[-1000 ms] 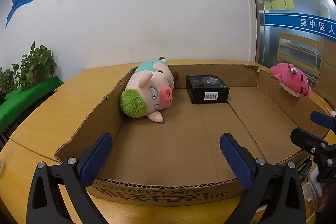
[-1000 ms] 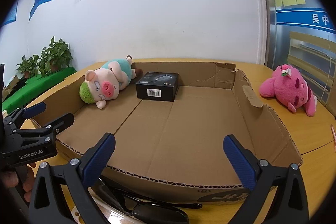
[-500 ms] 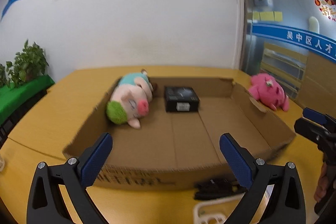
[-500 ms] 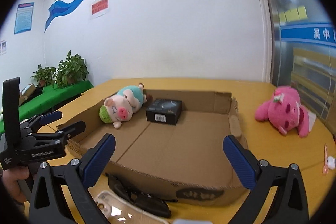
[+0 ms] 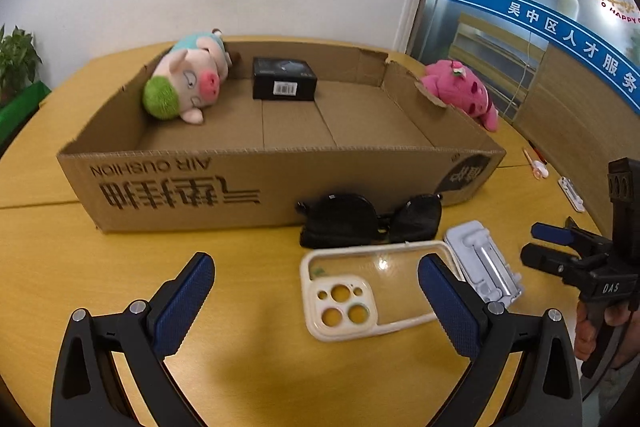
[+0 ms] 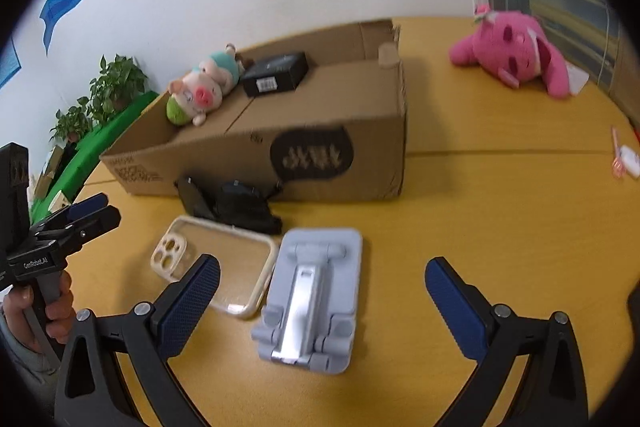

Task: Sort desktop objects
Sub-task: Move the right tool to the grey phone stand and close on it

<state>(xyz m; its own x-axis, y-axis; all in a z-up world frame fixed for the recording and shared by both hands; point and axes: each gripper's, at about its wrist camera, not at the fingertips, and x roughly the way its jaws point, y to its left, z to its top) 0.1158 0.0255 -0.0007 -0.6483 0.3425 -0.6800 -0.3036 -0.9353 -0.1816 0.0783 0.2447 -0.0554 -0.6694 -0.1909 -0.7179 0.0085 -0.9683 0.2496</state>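
A shallow cardboard box (image 5: pixel 172 183) (image 6: pixel 332 131) holds a pig plush (image 5: pixel 184 83) (image 6: pixel 196 93) and a black box (image 5: pixel 284 79) (image 6: pixel 276 73). In front of it lie black sunglasses (image 5: pixel 368 217) (image 6: pixel 236 205), a cream phone case (image 5: pixel 368 287) (image 6: pixel 216 263) and a grey phone stand (image 5: pixel 486 267) (image 6: pixel 312 295). A pink plush (image 5: pixel 464 91) (image 6: pixel 516 51) lies right of the box. My left gripper (image 5: pixel 316 303) stands open above the table, its right finger over the phone case. My right gripper (image 6: pixel 322 303) is open, straddling the phone stand from above.
A pink-and-white small item (image 5: pixel 536 167) (image 6: pixel 624 157) and a white piece (image 5: pixel 572 193) lie at the table's right edge. Potted plants (image 6: pixel 112 87) stand off the left side. Bare yellow tabletop (image 5: pixel 120 267) spreads at front left.
Both grippers have pulled back from over the box and tilted down, so the sunglasses, phone case and phone stand in front of the box now show. Both stay open.
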